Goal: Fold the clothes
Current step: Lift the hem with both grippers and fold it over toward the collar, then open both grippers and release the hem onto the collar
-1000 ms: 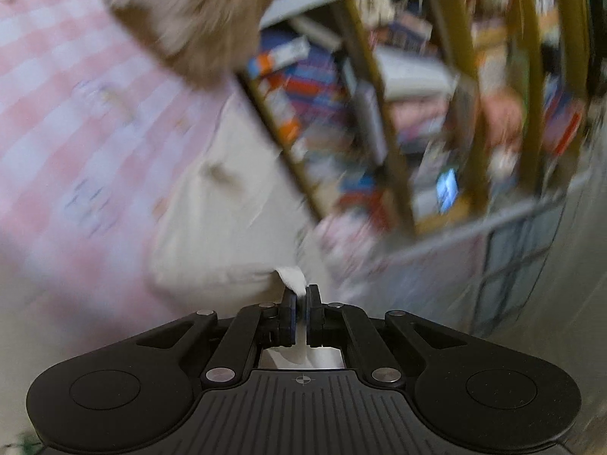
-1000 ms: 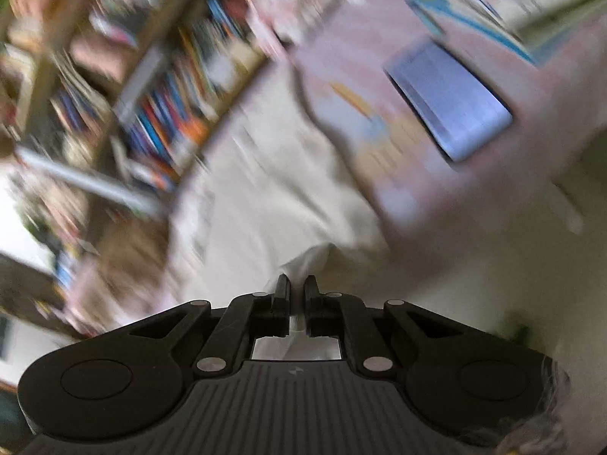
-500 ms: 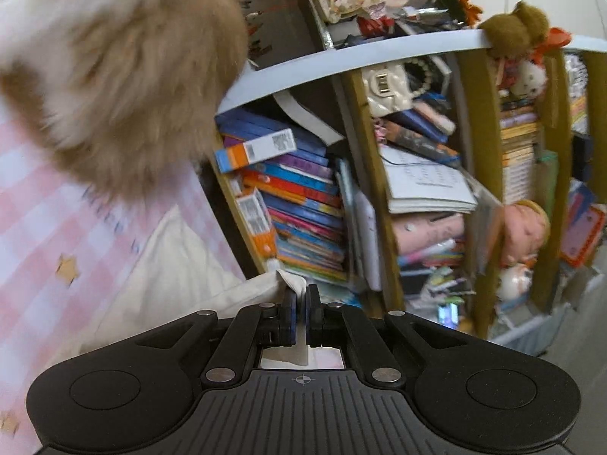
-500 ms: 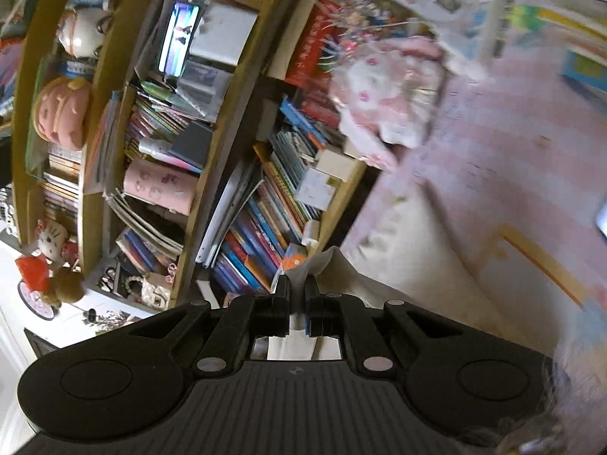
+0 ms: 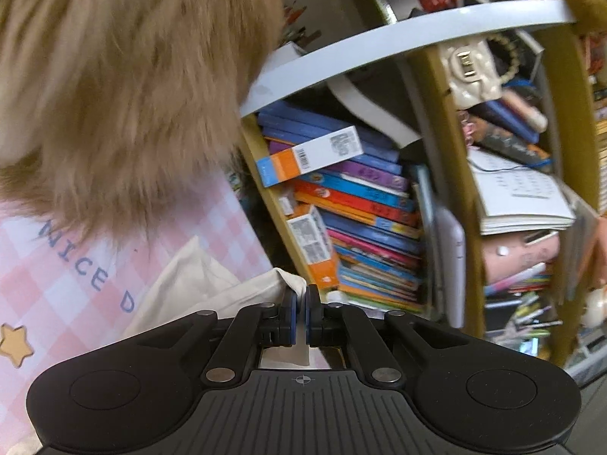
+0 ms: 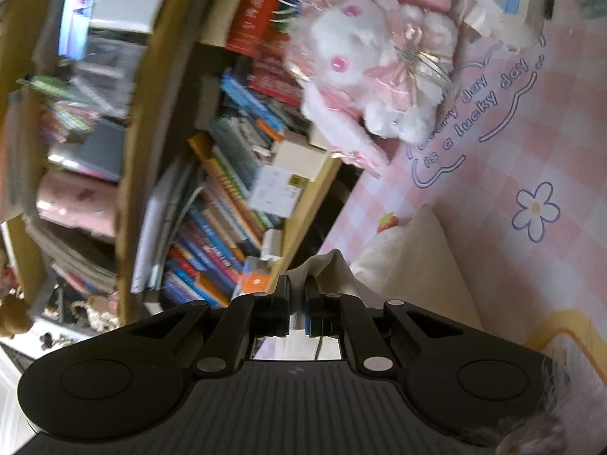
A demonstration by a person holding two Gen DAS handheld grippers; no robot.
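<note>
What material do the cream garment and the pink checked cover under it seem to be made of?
Cream garment: probably a woven cotton-like cloth, matte, with soft creases where both grippers pinch it. Pink checked cover: looks like a smooth printed sheet, perhaps coated cloth or vinyl; it lies flat and the lettering is crisp, but blur leaves this open.

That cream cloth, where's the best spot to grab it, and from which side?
At its edge corners, coming in from the near side, edge-on. The cream cloth is thin and limp, so a pinched hem fits between the narrow fingers. The left hand-held gripper and right hand-held gripper each pinch a bunched corner that way, the rest trailing onto the pink checked cover.
</note>
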